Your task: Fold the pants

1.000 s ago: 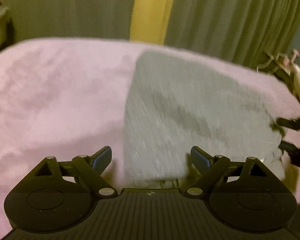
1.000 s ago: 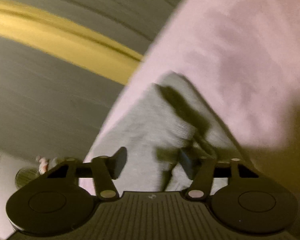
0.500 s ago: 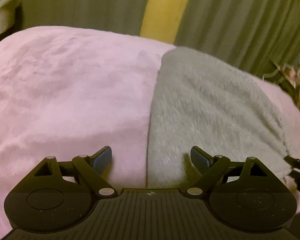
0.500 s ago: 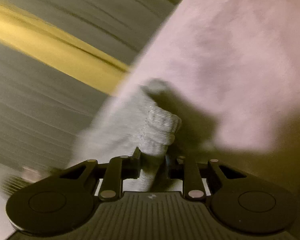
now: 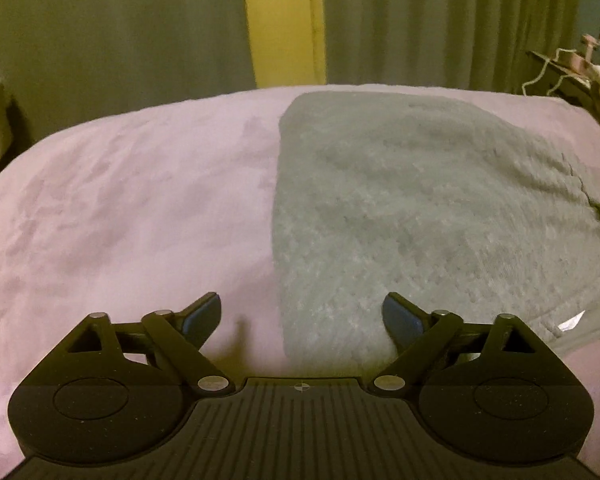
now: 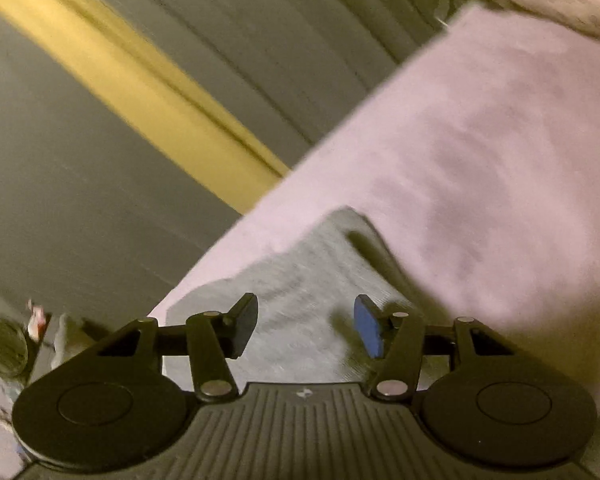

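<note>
My left hand-held gripper [image 5: 302, 320] hung spread above the grey pants [image 5: 420, 208] lying folded on the pink bed [image 5: 120, 200] — my right hand-held gripper [image 6: 306, 328], pinching their cuff a moment before, had let go and spread; this fold looked finished.
</note>
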{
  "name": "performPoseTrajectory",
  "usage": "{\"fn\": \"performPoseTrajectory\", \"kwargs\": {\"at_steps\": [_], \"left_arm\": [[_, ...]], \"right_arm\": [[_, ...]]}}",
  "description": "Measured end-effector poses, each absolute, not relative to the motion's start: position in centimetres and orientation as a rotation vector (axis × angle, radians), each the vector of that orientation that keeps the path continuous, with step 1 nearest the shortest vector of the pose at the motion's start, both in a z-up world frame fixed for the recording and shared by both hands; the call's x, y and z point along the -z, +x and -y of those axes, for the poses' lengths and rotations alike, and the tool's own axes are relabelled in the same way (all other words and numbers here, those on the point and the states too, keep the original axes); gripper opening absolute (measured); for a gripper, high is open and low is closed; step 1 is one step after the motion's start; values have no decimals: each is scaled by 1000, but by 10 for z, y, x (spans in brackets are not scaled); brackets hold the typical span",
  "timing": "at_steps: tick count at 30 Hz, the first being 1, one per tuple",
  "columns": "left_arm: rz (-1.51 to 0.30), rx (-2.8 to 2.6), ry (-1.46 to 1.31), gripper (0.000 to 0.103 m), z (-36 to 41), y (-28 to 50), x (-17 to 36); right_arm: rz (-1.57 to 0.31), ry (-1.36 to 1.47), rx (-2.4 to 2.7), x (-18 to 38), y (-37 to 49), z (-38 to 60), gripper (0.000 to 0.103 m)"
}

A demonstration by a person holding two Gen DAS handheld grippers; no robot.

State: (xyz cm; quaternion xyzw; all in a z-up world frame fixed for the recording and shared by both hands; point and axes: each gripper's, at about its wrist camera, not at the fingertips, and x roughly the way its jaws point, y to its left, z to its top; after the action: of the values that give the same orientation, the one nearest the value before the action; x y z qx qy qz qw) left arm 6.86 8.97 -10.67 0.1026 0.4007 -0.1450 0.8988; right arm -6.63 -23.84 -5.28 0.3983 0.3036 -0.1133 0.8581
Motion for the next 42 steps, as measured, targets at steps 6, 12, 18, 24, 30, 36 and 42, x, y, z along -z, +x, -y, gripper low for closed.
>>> {"fn": "performPoseTrajectory", "kwargs": {"at_steps": [6, 12, 18, 24, 30, 36, 42], "left_arm": [[-894, 222, 196, 96, -110, 81, 122], [-924, 387, 99, 96, -118, 112, 118], [-995, 540, 13, 103, -108, 153, 137], [-1037, 660, -91, 103, -100, 198, 156], [-1047, 691, -212, 63, -90, 215, 149], [-961, 622, -125, 29, -77, 193, 121], [-824, 589, -72, 28, -62, 191, 87]], "right_arm": [[-762, 681, 218, 94, -40, 241, 54], [-772, 737, 142, 92, -49, 280, 99], [-993, 897, -14, 154, -4, 316, 100], [-963, 1003, -150, 179, 25, 319, 100], [-1022, 977, -126, 179, 45, 317, 66], [-944, 864, -97, 144, 35, 296, 51], [-842, 840, -138, 112, 38, 291, 49]]}}
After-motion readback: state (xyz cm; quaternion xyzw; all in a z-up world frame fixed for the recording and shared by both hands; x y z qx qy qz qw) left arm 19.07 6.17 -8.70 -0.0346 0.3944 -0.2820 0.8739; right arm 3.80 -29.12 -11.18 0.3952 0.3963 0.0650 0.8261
